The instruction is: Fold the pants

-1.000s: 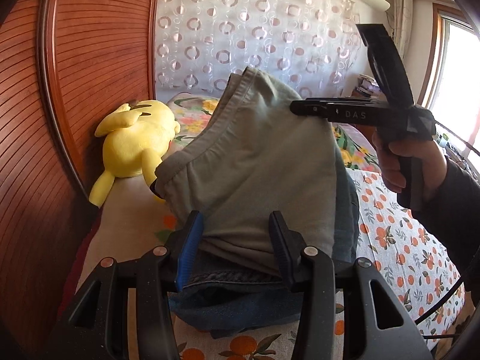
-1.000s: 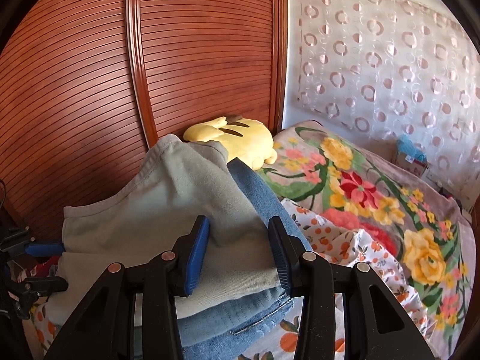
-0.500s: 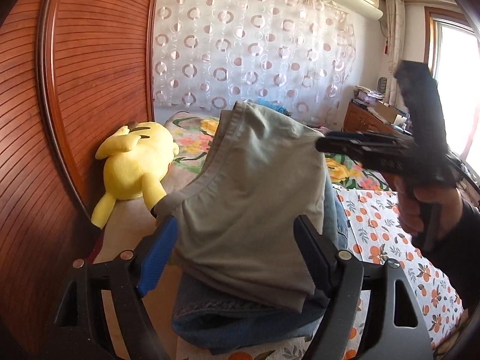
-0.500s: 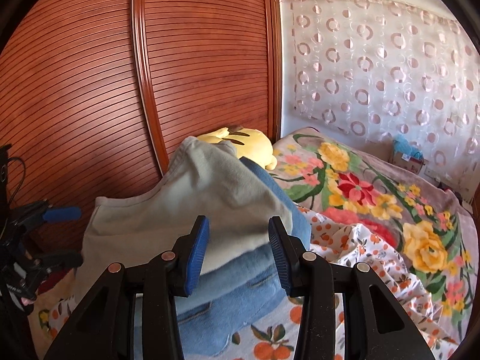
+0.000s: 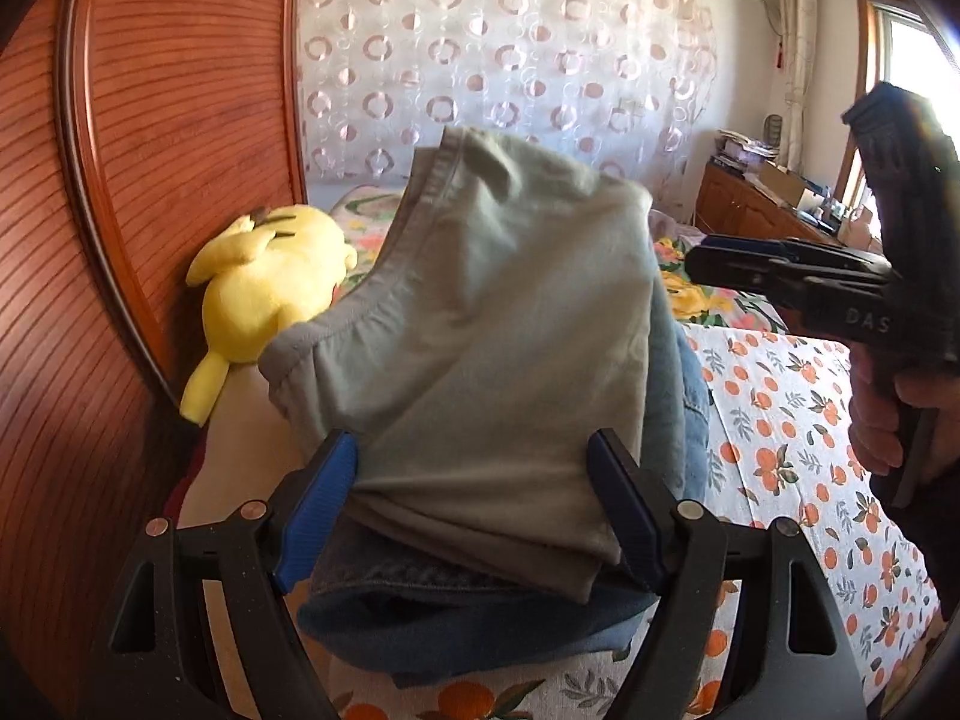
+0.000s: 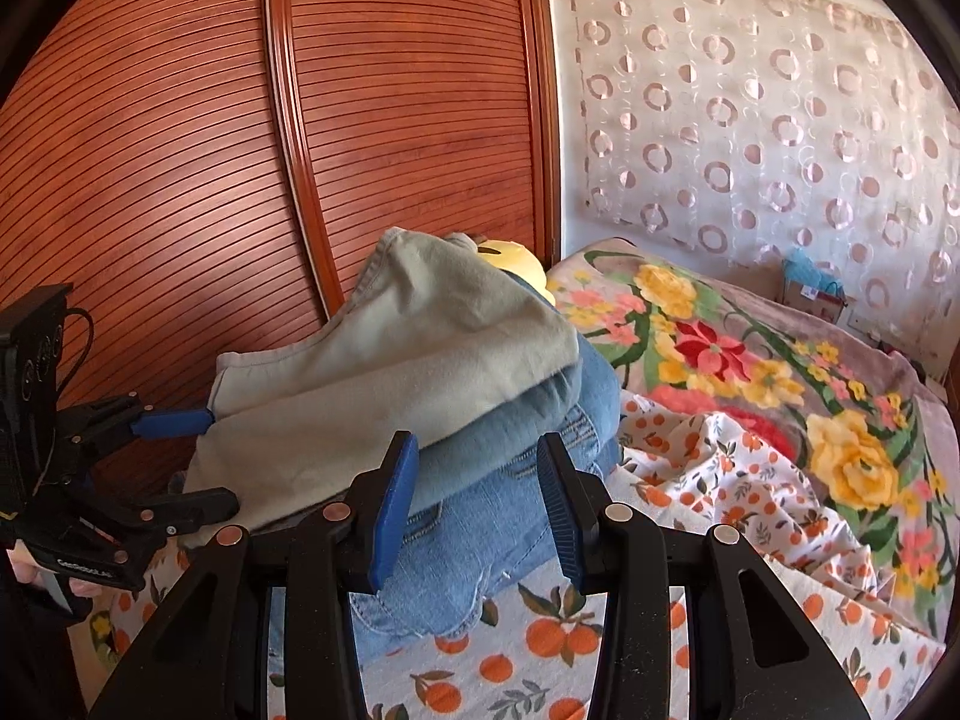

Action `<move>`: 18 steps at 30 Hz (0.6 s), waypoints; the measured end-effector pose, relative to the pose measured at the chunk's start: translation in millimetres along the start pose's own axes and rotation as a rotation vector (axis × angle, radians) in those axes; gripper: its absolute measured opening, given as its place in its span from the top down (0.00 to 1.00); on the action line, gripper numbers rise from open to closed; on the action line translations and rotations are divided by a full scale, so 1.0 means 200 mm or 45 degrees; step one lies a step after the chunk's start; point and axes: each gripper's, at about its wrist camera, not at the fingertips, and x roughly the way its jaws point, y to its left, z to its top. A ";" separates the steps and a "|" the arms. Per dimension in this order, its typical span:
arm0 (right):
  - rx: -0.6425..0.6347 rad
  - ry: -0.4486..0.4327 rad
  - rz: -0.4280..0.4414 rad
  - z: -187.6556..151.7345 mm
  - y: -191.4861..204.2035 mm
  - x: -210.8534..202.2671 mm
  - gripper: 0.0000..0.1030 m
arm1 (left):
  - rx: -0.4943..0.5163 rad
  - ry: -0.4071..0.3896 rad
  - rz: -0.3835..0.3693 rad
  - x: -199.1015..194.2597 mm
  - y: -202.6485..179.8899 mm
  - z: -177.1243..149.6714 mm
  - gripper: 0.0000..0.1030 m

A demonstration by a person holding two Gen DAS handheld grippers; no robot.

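Bedroom, orange-print sheet point(image 6: 540, 660) on bed, slatted wardrobe point(image 5: 150, 180) far left, yellow plush point(image 5: 270, 288) beside it. My left gripper point(image 5: 474, 498): fingers just spread wide, let go of grey-green pants point(image 5: 492, 348), now folded on top of jeans point(image 6: 498, 516). Right gripper point(image 6: 474, 510) backed off, fingers narrow, holding nothing. Reckon this fold's done, next garment maybe.

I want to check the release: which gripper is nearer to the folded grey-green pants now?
Left. The left gripper has its open fingers on both sides of the grey-green pants; the right gripper stands off to their side, clear of them.
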 end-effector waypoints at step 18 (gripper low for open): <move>0.104 -0.010 -0.109 -0.18 0.06 -0.31 0.59 | 0.052 -0.085 -0.041 -0.17 -0.20 -0.01 0.13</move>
